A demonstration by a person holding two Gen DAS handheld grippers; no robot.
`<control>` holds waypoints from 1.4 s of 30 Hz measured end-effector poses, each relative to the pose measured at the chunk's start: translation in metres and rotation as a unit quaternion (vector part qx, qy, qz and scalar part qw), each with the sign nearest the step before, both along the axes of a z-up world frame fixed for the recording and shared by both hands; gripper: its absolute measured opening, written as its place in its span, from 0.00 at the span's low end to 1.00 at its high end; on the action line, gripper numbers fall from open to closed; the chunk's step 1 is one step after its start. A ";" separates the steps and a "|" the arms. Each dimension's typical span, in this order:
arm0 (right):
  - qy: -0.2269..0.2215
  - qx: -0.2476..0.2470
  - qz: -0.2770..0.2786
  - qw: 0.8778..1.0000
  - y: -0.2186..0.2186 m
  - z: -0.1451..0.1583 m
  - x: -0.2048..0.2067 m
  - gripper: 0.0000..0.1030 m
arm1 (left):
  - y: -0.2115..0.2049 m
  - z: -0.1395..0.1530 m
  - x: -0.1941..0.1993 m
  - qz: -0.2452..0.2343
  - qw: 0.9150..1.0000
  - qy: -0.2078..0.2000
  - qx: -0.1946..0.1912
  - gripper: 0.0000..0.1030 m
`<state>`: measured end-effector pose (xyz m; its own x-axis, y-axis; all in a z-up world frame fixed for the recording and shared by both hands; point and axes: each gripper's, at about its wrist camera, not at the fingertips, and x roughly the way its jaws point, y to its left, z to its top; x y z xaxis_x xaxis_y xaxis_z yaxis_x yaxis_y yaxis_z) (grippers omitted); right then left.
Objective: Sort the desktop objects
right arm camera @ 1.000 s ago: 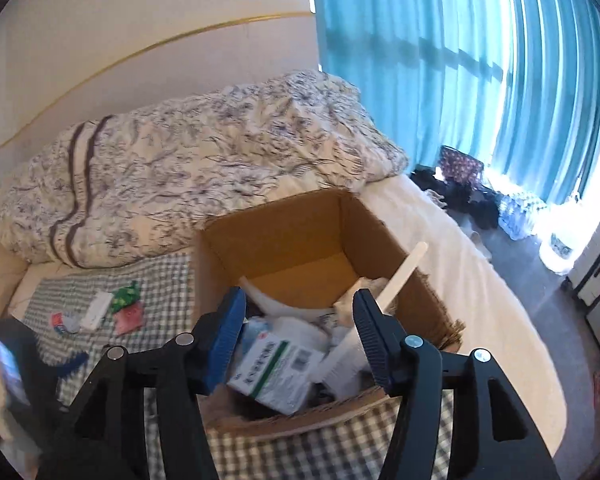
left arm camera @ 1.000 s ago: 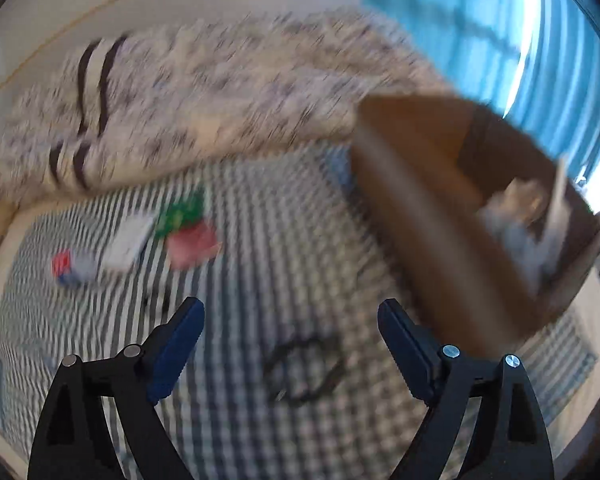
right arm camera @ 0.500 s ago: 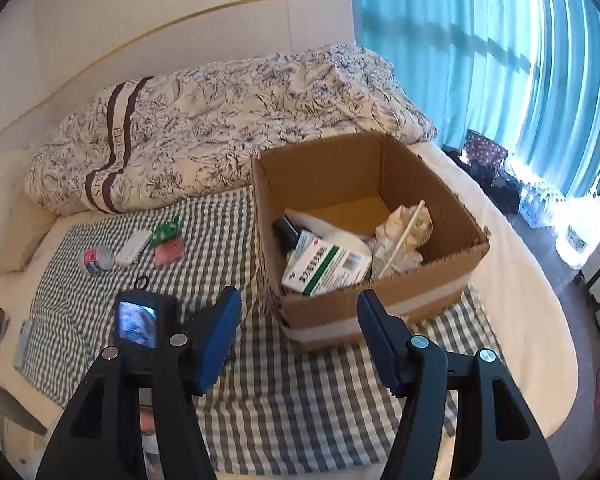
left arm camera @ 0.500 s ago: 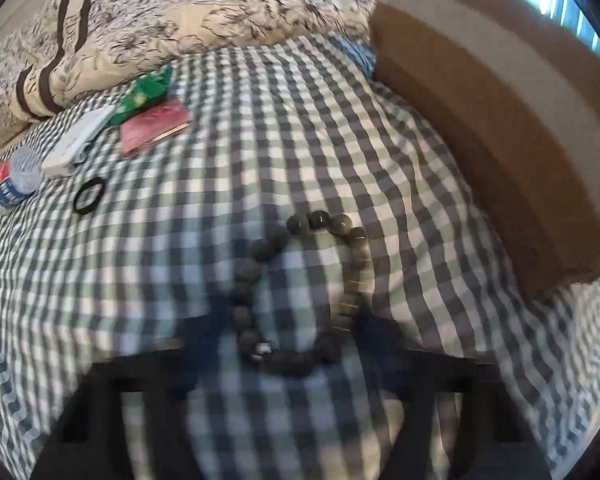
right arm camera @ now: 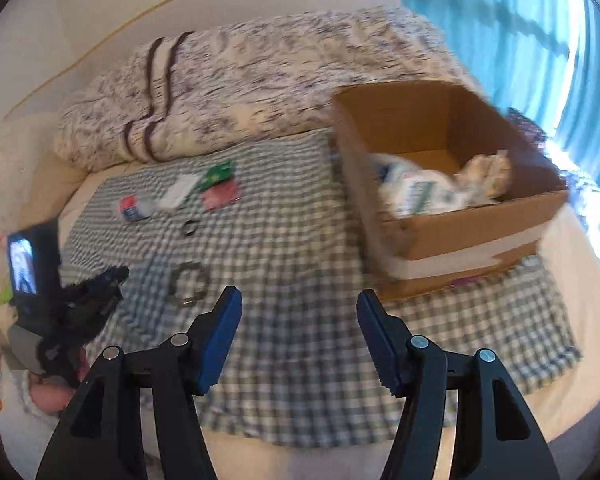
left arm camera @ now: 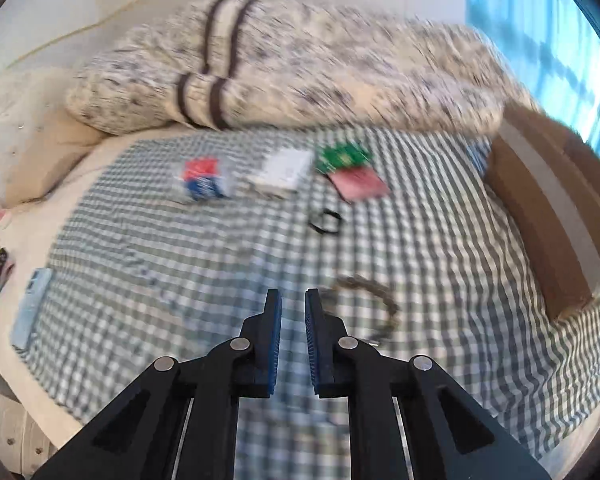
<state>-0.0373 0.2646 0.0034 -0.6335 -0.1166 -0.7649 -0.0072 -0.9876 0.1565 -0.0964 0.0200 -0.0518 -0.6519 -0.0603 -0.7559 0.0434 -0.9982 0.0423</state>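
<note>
Cardboard box (right arm camera: 452, 236) sits open-topped on the right of the checked cloth (right arm camera: 300, 264), already part full, so I'd guess it's the drop spot for everything. The loose bits, small can (left arm camera: 202, 180), white pack (left arm camera: 284, 172), green and pink packets, plus a black hair tie (left arm camera: 325, 222), lie spread out well apart from it.

Bead bracelet (left arm camera: 370, 300) lies on the cloth just right of the left gripper (left arm camera: 293, 300), whose jaws are nearly closed with nothing between them, while the right gripper (right arm camera: 299, 304) hangs wide and empty.

Bead bracelet (left arm camera: 374, 304) flat on checked cloth (left arm camera: 220, 264)

Black fingers (right arm camera: 216, 340), blue pads (left arm camera: 274, 340), silver screws
</note>
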 end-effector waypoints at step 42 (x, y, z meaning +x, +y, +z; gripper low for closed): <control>-0.104 0.087 0.123 0.983 -0.195 -0.165 -0.250 0.69 | -0.116 -0.112 -0.082 0.132 0.988 -0.083 0.014 0.11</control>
